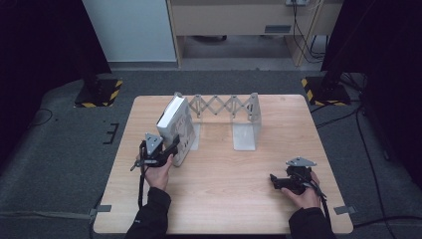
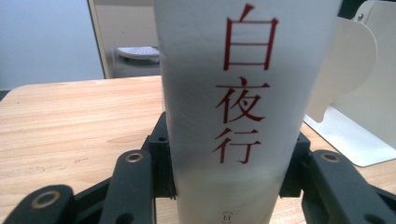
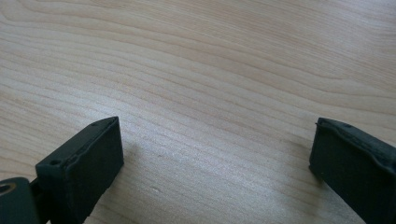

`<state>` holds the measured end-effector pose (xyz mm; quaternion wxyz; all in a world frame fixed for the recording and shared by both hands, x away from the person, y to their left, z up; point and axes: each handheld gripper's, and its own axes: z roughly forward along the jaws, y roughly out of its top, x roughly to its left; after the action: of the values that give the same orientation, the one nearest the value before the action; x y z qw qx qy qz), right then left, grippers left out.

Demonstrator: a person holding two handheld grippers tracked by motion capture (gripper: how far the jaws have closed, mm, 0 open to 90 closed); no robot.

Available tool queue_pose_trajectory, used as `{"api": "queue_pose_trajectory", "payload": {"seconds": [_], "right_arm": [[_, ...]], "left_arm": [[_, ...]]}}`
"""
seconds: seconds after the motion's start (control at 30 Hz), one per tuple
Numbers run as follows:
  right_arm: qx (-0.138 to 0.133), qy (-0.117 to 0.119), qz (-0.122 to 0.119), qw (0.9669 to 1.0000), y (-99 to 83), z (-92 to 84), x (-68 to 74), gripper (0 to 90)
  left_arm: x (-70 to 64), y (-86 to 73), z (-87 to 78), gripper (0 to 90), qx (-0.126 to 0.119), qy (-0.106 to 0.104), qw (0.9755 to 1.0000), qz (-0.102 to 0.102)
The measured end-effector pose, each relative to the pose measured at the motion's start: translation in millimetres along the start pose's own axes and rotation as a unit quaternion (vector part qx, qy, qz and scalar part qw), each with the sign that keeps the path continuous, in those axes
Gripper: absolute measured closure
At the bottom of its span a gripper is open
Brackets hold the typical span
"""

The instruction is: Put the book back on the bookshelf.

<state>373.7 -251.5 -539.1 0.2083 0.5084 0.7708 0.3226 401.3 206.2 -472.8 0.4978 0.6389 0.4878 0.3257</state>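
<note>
The pale wooden table spreads out in front of me, and at its far middle stands the white metal bookend rack with a scissor-lattice back, its two upright end plates well apart and the bay between them bare. The thick white book with red characters down its spine is the thing I am working on: it stands on the table at the rack's left end, leaning a little, just beside the left plate, though I cannot tell whether it touches that plate. My left gripper pinches it across the spine near the bottom, a black pad pressed to each side of the cover, so I judge the grip secure. My right gripper rests low over bare wood at the near right of the table, well apart from the book and the rack, its jaws spread wide with nothing between them.

As I read it, the book has been picked up and brought to the rack, which is the larger part of the job. What remains is to set it square and upright between the plates, then release it.
</note>
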Motion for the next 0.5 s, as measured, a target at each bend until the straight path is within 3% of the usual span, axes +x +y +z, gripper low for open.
{"api": "queue_pose_trajectory", "payload": {"seconds": [0.33, 0.5], "right_arm": [[0.000, 0.000, 0.000, 1.0000, 0.2, 0.2, 0.0, 3.2], [0.000, 0.002, -0.001, 1.0000, 0.4, 0.4, 0.0, 3.2]], "left_arm": [[-12.9, -3.5, 16.4, 51.5, -0.017, 0.004, 0.9998, 0.003], [-21.1, -0.5, 26.5, 50.8, -0.013, 0.008, 0.9999, 0.002]]}}
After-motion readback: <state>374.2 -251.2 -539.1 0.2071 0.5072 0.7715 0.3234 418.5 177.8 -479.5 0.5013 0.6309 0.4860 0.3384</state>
